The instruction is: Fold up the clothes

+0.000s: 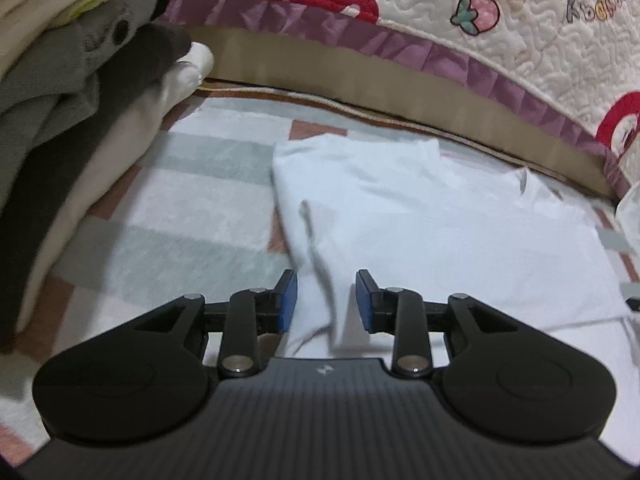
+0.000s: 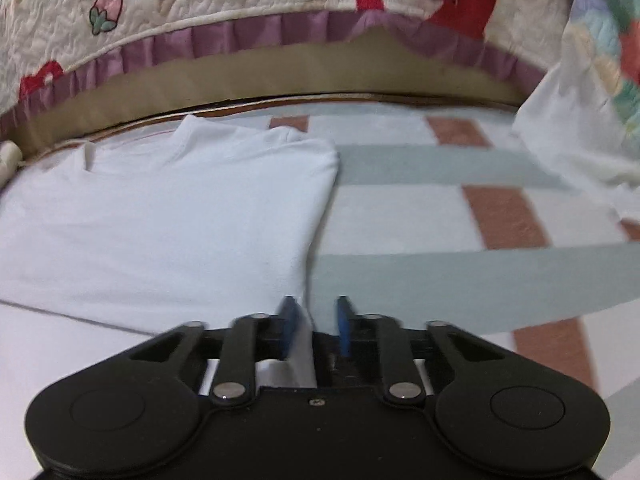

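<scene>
A white garment (image 1: 440, 220) lies flat and partly folded on a checked blanket (image 1: 180, 200). My left gripper (image 1: 326, 296) hovers at its near left edge, jaws open. A raised crease of the cloth runs up between the blue pads (image 1: 289, 300), and neither pad presses on it. In the right wrist view the same white garment (image 2: 160, 208) fills the left half. My right gripper (image 2: 316, 320) is at its near right edge. A gap shows between its blue pads (image 2: 289, 320), and the cloth's edge lies in that gap against the left pad.
A pile of grey, dark and cream clothes (image 1: 60, 120) rises at the left. A quilted cover with a purple frill (image 2: 200, 0) hangs along the far side, above a tan board (image 2: 280, 76). A pale patterned bundle (image 2: 580, 120) sits at the far right on the checked blanket (image 2: 440, 220).
</scene>
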Available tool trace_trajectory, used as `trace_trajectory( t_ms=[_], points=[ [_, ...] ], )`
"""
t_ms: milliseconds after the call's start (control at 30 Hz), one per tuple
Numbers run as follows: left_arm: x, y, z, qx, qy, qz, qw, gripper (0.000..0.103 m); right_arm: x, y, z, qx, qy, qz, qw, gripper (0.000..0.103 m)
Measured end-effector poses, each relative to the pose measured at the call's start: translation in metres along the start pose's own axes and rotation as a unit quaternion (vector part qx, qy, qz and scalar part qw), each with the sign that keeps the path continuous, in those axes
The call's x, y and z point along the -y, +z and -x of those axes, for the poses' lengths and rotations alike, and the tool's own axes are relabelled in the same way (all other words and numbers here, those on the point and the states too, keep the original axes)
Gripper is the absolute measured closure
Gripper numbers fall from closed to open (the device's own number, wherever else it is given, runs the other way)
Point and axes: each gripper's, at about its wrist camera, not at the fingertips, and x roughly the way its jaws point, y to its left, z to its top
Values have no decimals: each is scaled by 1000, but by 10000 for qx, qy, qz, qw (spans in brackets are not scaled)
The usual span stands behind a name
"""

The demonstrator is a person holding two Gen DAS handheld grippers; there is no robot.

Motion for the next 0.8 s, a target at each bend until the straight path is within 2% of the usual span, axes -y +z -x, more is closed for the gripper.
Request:
trace_trajectory(
  t_ms=[67,133,200,333,400,533,667,733,800],
  points=[
    [-2,-4,9,-165,3,-78,9998,67,1,-7,-2,-77,-444,198,9988,102],
    [-1,-8,16,-403,-31,-241,9989,62,16,-13,7,-195,-162,-400,9989,101],
    [1,-12,23,-627,-37,-383,9973,62,24,-19,28,-173,295,-795,9962,94],
    [-4,-20,40,-933,-244,-111,9953,62,18,-40,80,-32,816,-832,9932,89],
    [-6,-27,50,-995,-300,-3,9946,62,16,-53,99,-60,923,-883,9918,79],
    [-6,-46,70,-1130,-401,28,9928,62,21,-81,137,-155,1077,-1251,9862,79],
    [-11,-70,82,-1529,-571,360,9859,62,21,-112,173,-307,1233,-1163,9850,71],
    [-9,-80,93,-1576,-537,231,9858,62,22,-125,188,-422,1370,-1109,9834,69],
    [-6,-86,105,-1564,-598,140,9858,60,23,-138,200,-504,1531,-1105,9807,62]
  ],
)
